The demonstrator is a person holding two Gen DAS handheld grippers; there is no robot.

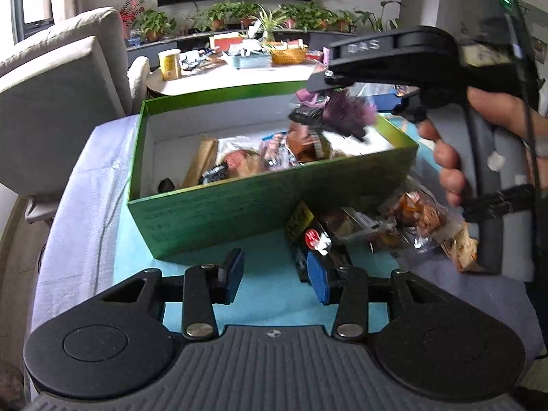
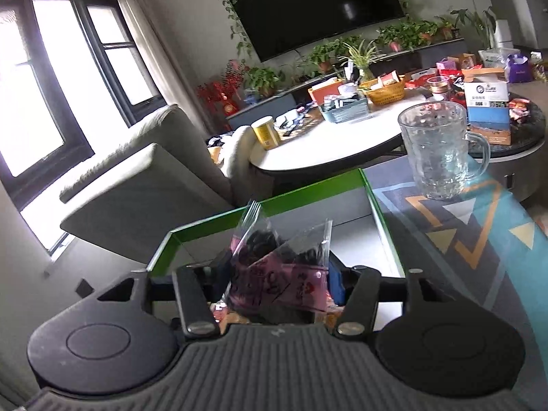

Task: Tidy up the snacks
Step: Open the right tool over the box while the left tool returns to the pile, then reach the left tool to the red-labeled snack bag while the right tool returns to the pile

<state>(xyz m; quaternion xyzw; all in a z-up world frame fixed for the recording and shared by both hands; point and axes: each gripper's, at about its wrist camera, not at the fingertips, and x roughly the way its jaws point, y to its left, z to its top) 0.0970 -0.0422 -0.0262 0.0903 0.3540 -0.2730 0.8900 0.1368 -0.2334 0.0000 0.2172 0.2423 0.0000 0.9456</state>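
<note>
The snacks are gathered in and beside a green rectangular cardboard box (image 1: 219, 205) with a white inside, which stands open on the counter (image 1: 270, 294), itself covered by a turquoise patterned cloth. Inside the box (image 2: 308, 195) several wrapped snacks (image 1: 246, 161) lie heaped against its right half, its left part showing bare floor. In front of the box, low in the left wrist view, the left gripper (image 1: 275, 275) is held above the cloth with its jaws apart and nothing between the blue pads (image 1: 318, 279). Just right of it, a black and yellow snack packet (image 1: 310, 236) lies on the counter beside the box's front wall, and clear bags of brown snacks (image 1: 418, 219) lie further right. Above the box's right end, the right gripper (image 2: 279, 279) is carried by a hand (image 1: 479, 130); a clear plastic packet of dark snacks with a pink label (image 2: 274, 267) sits between its jaws, though whether the pads press on it cannot be told. Farthest right, a clear glass mug (image 2: 438, 150) stands upright on the cloth.
</note>
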